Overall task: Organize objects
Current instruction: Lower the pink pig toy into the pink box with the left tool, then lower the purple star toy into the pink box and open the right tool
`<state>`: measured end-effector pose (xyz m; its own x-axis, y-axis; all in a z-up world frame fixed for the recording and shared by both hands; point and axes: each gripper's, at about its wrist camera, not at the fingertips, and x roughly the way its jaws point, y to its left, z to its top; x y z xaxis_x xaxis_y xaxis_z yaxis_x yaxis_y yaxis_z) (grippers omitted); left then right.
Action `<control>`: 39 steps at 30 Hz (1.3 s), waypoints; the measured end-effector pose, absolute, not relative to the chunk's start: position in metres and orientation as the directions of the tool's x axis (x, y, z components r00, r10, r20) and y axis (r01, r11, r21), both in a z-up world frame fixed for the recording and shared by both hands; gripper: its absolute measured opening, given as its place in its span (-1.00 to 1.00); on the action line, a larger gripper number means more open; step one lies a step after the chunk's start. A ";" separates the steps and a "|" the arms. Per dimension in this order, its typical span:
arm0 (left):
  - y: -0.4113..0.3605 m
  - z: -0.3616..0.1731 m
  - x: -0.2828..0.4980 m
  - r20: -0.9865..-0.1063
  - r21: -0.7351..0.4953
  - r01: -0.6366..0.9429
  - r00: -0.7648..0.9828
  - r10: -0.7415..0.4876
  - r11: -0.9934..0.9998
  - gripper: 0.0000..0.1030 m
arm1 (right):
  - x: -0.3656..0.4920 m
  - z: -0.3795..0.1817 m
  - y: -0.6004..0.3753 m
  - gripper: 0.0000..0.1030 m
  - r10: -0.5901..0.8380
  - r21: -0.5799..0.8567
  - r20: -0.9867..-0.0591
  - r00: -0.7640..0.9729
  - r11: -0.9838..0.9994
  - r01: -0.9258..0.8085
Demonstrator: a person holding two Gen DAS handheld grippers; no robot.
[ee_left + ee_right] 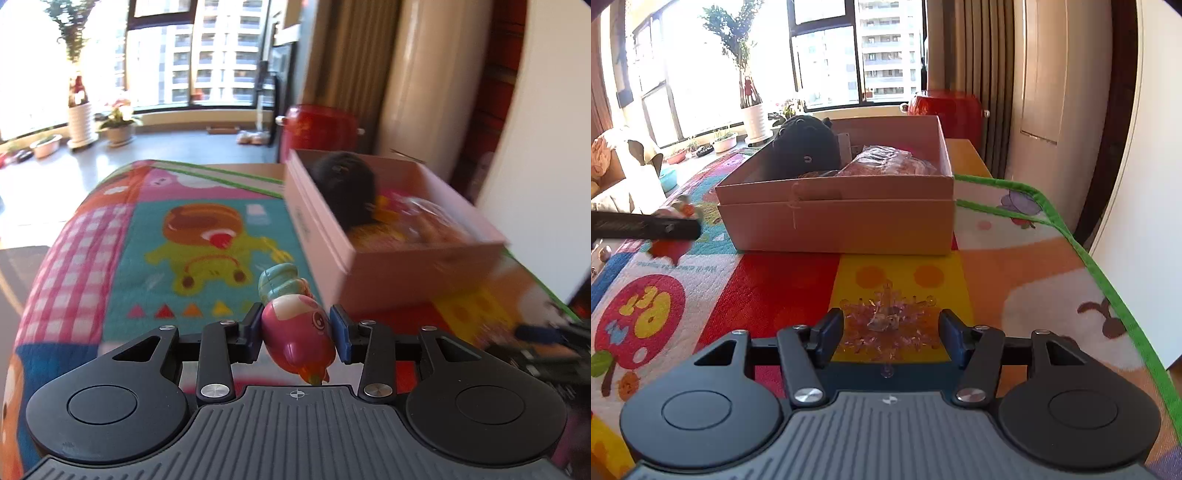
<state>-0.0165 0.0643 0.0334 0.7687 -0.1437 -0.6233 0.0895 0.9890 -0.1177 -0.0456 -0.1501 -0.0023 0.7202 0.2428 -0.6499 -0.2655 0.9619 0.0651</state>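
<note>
The surface point(783, 280), covered by a bright patchwork mat, ran ahead of both grippers, and on it, ahead and to the right of the left gripper point(298, 328), stood the box point(369, 266), a pink open carton already holding a black plush thing point(343, 184) and a wrapped packet point(890, 162). From the right gripper point(889, 334) the same box sat straight ahead, well apart. The left gripper was closed on the toy point(295, 325), a small pink and teal plastic figure pinched between the blue pads about its middle, nose toward the camera and teal end forward; it seemed lifted clear of the mat, and the blur suggested motion. The step in hand was likely carrying the toy to the box. To do it well, the grip ought to be kept firm, since the rounded shell could slip; the toy should rise above the near wall, pass over the rim without clipping it, and be let go low over a free spot beside the plush thing, not dropped from height. The right gripper stood wide open, its fingers either side of the crystal point(886, 321), a clear spiky ornament lying on the yellow patch, with no visible contact. It looked fragile and springy at the tips, so a slow, centred close on its core would suit it best.
</note>
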 end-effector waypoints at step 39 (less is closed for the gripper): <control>-0.014 0.115 0.093 -0.446 -0.241 0.231 0.836 -0.319 0.943 -0.15 | -0.133 0.030 -0.170 0.10 0.308 0.065 -0.588 0.748 0.940 -0.336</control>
